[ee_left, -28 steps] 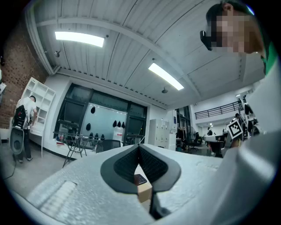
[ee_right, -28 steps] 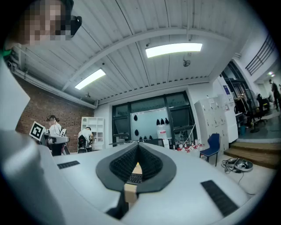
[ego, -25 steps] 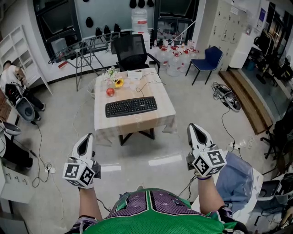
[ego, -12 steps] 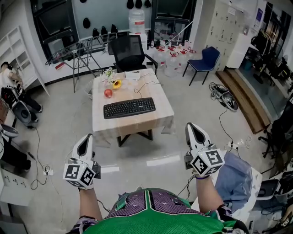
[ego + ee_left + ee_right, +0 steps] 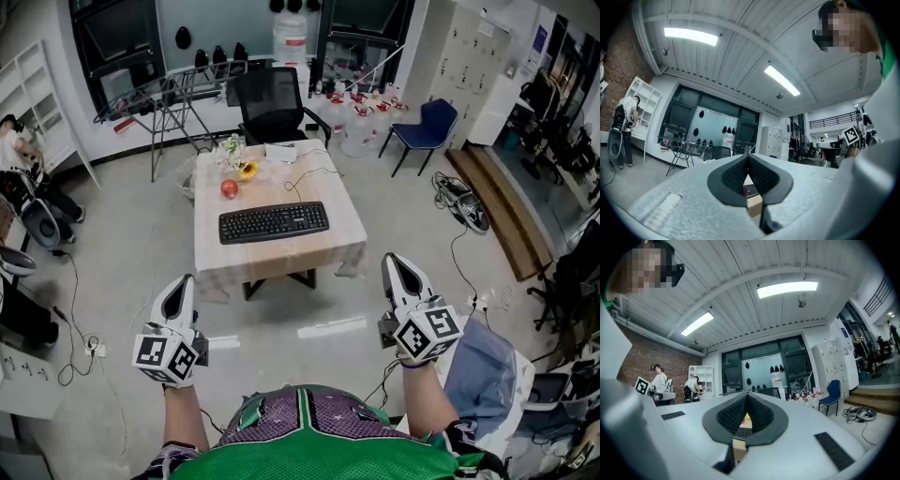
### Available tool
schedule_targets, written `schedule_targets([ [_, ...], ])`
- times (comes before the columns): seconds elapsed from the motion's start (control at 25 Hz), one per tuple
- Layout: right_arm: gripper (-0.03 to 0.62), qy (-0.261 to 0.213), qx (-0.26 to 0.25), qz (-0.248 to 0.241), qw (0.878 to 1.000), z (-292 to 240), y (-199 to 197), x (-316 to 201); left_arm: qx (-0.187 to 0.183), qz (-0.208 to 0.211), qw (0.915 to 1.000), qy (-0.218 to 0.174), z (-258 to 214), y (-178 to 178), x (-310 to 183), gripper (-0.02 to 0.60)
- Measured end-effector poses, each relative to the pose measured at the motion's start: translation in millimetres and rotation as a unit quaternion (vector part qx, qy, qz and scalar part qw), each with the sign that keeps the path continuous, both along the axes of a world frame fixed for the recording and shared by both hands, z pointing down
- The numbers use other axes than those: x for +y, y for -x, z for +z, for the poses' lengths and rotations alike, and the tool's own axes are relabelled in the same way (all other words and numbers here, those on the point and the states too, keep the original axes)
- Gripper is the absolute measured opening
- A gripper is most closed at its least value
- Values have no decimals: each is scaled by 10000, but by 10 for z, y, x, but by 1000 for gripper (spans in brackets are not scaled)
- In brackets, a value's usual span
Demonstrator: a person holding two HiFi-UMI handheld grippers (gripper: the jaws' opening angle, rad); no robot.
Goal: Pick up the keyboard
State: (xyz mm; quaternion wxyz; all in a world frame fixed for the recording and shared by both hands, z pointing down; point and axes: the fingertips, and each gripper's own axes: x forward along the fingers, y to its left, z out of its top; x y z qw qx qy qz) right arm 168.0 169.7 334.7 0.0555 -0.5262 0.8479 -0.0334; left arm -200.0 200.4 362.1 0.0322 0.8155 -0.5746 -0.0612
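A person in a green top stands on open floor, well apart from the cloth-draped surface [image 5: 281,261], with a gripper in each hand held out level and aimed at it. The left gripper [image 5: 179,285] and the right gripper [image 5: 395,265] are empty. The fingers of each are pressed together, which fits a moment when nothing is yet within reach.

The hands are held wide apart. That looks like preparation for a two-ended lift, one gripper to each short side of the long keyboard [image 5: 274,222]. The fingers would have to part before either could take hold.

The keyboard is black and full-width. It lies flat across the middle of the surface, with a long edge facing the person and every side clear. A thin cable [image 5: 302,175] trails over the cloth behind it and could drag when the keyboard is raised.

A red apple [image 5: 229,188] and a yellow flower [image 5: 247,170] sit beyond the keyboard's left end, not touching it. A black office chair [image 5: 272,103] stands at the far side.
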Motion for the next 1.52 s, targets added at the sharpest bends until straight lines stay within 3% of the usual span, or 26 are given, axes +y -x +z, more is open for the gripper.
schedule_targets([
  [0.48,0,280,219,17,9994,140,296,-425,55,144,9995,277,259,283,-563,18],
  [0.68,0,258,380,-12,9989,188,226,-842,-53,190,9991,382,322,176,-929,18],
  [1.12,0,129,713,-404,9966,224,12,-2059,-203,-233,9991,293,110,-123,-1894,18],
  [1.52,0,316,430,-711,9960,387,-276,-2851,-404,-548,9965,488,148,-419,-2501,18],
])
